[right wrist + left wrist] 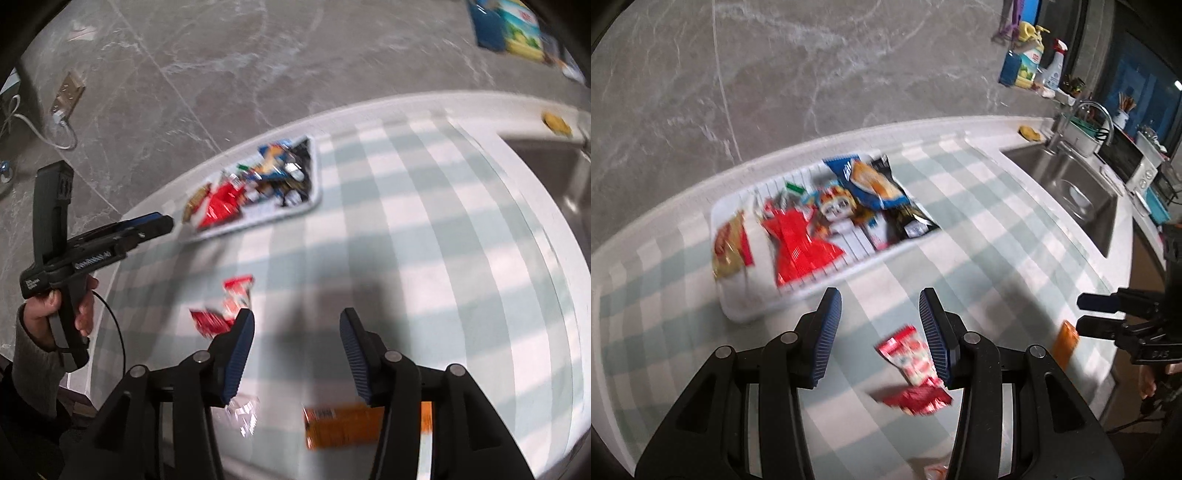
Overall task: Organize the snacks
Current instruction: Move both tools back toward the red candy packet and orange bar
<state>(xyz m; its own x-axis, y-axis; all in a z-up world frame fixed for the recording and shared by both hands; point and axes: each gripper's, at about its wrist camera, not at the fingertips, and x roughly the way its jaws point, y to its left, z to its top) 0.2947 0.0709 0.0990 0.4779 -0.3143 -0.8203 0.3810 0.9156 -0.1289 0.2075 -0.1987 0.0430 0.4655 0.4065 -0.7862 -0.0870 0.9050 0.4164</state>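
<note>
Right now the left gripper [881, 332] hangs tilted down over a green-and-white checked cloth [979, 236], its blue-padded jaws standing apart with nothing pressed between them. A red-and-white snack packet [910, 356] lies flat on the cloth just under the right-hand pad, and a second red packet [916, 398] lies touching it on the near side; neither is gripped.

The right gripper [297, 345] also points down at the cloth, jaws parted and empty. An orange packet [340, 424] lies on the cloth below its fingers, partly hidden by the right finger, and a clear crinkled wrapper [243, 410] sits just beside the left one. In the left wrist view the same orange packet shows at the cloth's near edge, close to the other tool's dark tips.

Farther off, a white tray [849, 273] rests on the cloth near the countertop's back edge. It already holds several snacks: a red bag [798, 243], a gold-and-red packet [729, 245] at the left end, a blue bag [871, 181] and a black one [908, 218] at the right end, overlapping. The details are blurred.

Beyond the cloth, a steel sink [1067, 188] with a tap is set into the counter, and cleaning bottles [1030, 62] stand by the grey marbled wall. A person's hand [61, 314] in a grey sleeve grips the left tool's handle.
</note>
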